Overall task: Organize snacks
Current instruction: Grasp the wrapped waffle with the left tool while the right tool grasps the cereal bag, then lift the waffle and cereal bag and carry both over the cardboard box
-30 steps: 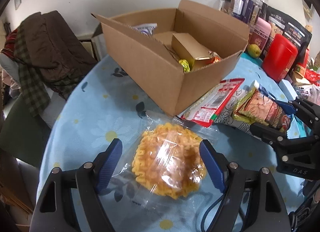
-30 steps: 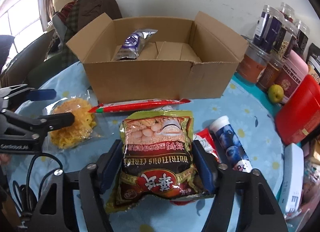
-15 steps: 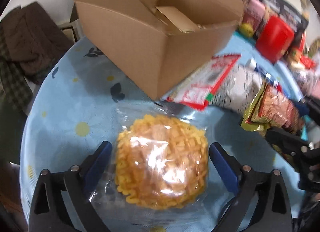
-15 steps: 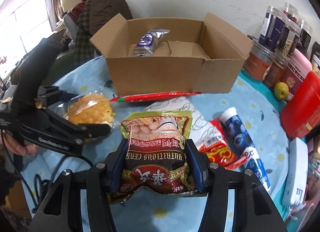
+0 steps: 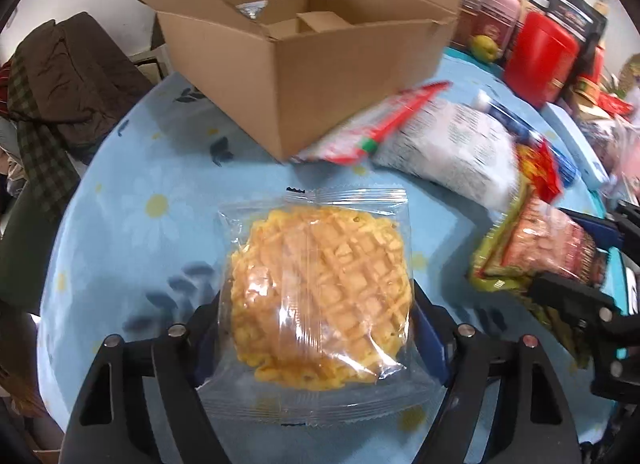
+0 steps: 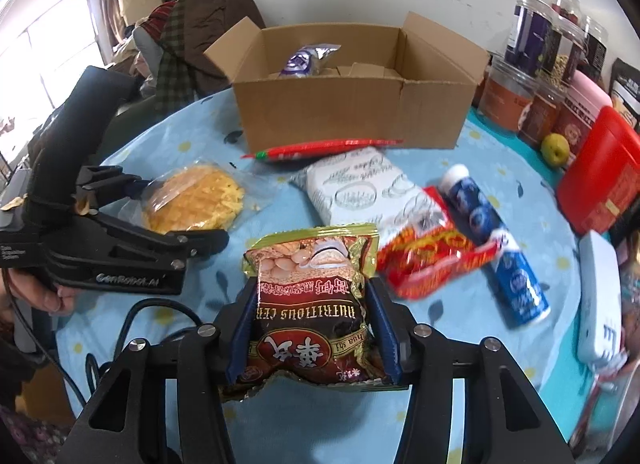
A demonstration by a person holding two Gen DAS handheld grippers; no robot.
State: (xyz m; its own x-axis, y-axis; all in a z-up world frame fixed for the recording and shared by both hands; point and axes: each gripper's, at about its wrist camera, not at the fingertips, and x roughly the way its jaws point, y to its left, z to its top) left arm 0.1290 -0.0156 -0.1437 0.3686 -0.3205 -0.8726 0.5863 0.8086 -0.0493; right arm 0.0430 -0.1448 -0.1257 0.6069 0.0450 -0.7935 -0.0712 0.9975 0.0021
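My left gripper (image 5: pixel 316 324) is shut on a clear packet of yellow noodle cake (image 5: pixel 320 296) and holds it above the blue flowered table (image 5: pixel 132 232); the packet also shows in the right wrist view (image 6: pixel 196 199). My right gripper (image 6: pixel 314 328) is shut on a brown and gold cereal bag (image 6: pixel 312 304), lifted off the table; the bag also shows at the right in the left wrist view (image 5: pixel 540 252). An open cardboard box (image 6: pixel 352 103) stands at the back of the table with a purple foil packet (image 6: pixel 304 59) inside.
On the table in front of the box lie a long red packet (image 6: pixel 324 147), a white bag (image 6: pixel 368 191), a red snack packet (image 6: pixel 432 256) and a blue tube (image 6: pixel 496 244). Jars (image 6: pixel 532 75), a red container (image 6: pixel 600 175) and a green fruit (image 6: pixel 555 148) stand at the right.
Both grippers closed on their packets and lifted them. The left gripper closed in around the noodle cake; the right jaws narrowed on the cereal bag. Both moved nearer the box.
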